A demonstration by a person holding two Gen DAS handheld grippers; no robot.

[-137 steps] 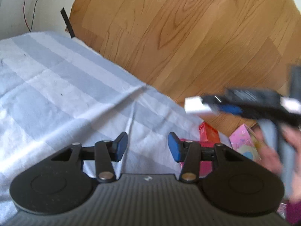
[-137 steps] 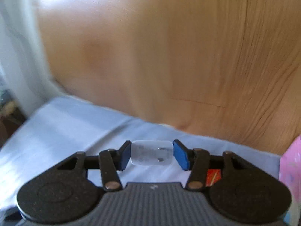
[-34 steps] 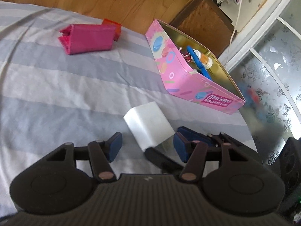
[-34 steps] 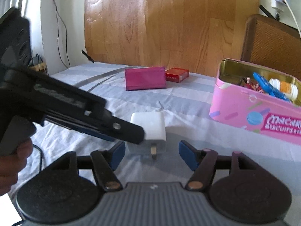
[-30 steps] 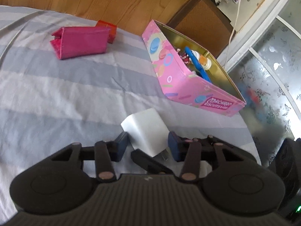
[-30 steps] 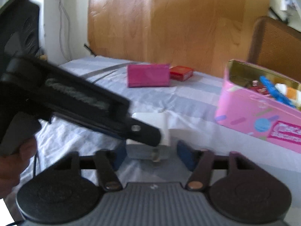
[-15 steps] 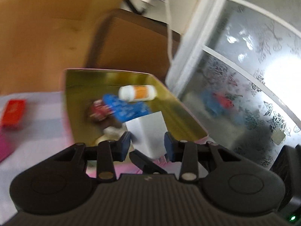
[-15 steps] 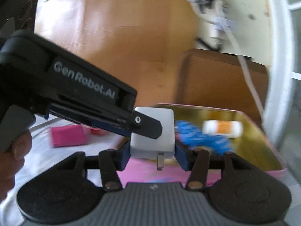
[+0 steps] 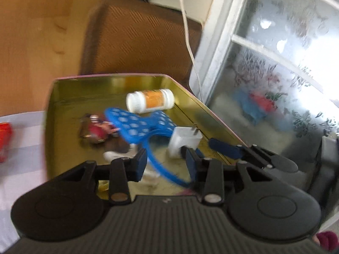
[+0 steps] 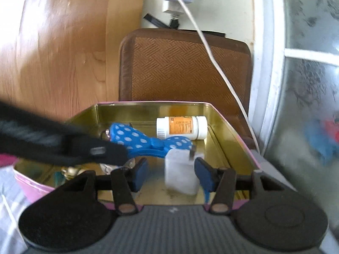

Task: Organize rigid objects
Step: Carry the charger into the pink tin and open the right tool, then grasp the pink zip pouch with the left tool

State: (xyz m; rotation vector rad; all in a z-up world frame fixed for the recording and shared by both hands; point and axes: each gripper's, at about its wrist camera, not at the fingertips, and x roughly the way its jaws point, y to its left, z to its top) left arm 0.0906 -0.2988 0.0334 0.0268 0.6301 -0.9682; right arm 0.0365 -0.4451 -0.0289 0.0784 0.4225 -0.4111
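Now the white plastic plug adapter (image 10: pixel 180 173) lies loose in the gold-lined pink tin (image 10: pixel 222 118), between the right gripper (image 10: pixel 171 174)'s open jaws, while the left gripper (image 9: pixel 166 164) gapes empty, so 1 more object is stowed.

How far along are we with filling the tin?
Done: the bottle and blue bow lie in the tin. In hand: the charger is down inside the tin, prongs up, between the right gripper's fingers with a gap on one side, so it looks released. Left: a red box lies on the cloth outside the tin.
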